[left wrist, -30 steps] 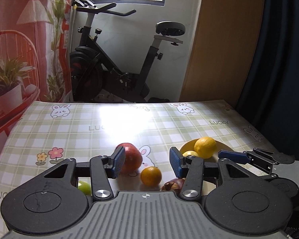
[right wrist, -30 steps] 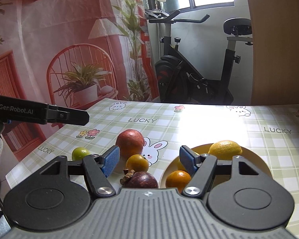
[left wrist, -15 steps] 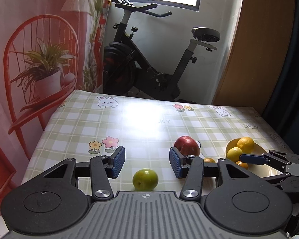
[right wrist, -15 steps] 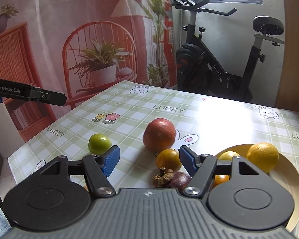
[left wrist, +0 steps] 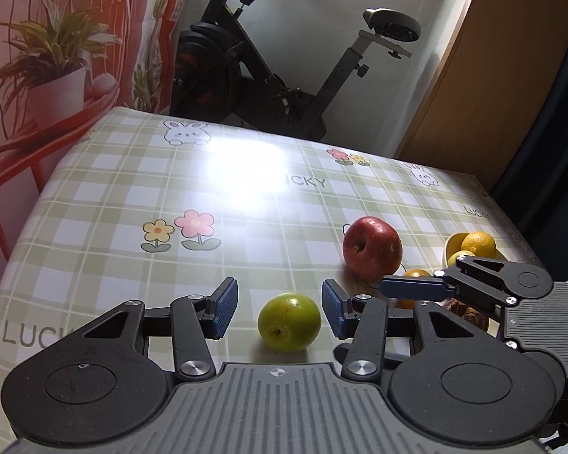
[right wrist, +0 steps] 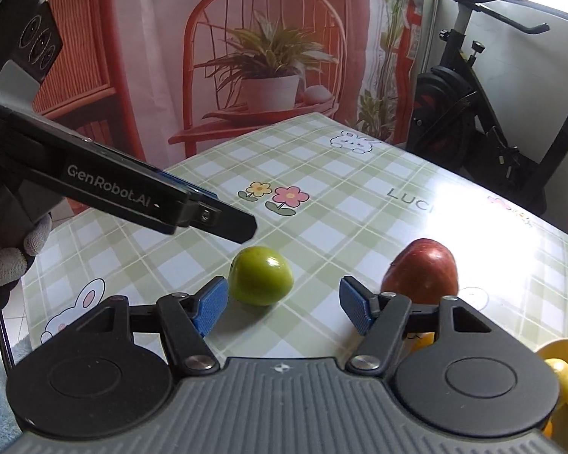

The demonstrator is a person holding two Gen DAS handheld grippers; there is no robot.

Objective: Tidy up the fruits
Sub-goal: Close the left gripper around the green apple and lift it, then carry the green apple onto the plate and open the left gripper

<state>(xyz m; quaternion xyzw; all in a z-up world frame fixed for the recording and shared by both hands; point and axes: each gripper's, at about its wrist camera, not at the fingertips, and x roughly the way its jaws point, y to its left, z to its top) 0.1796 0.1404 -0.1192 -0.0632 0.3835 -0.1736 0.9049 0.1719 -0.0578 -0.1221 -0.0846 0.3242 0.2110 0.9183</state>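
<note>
Left gripper (left wrist: 279, 307) jaws spread wide, bracketing the green fruit (left wrist: 288, 321) on the checked tablecloth (left wrist: 132, 204); blue pads (left wrist: 224, 307) not touching it. Fruit near-round, stem dimple facing the camera. Right gripper (right wrist: 284, 304) also open, empty. Beyond: red apple (left wrist: 372, 252), upright; yellow bowl (left wrist: 450, 246) holding 2 citrus.

My left wrist camera looks low and close along its fingers over the table (left wrist: 246, 196) toward the exercise bike (left wrist: 284, 60). My right one faces the red backdrop (right wrist: 246, 38). Both share the green fruit (left wrist: 288, 322) (right wrist: 260, 275) and red apple (left wrist: 372, 252) (right wrist: 420, 273).
</note>
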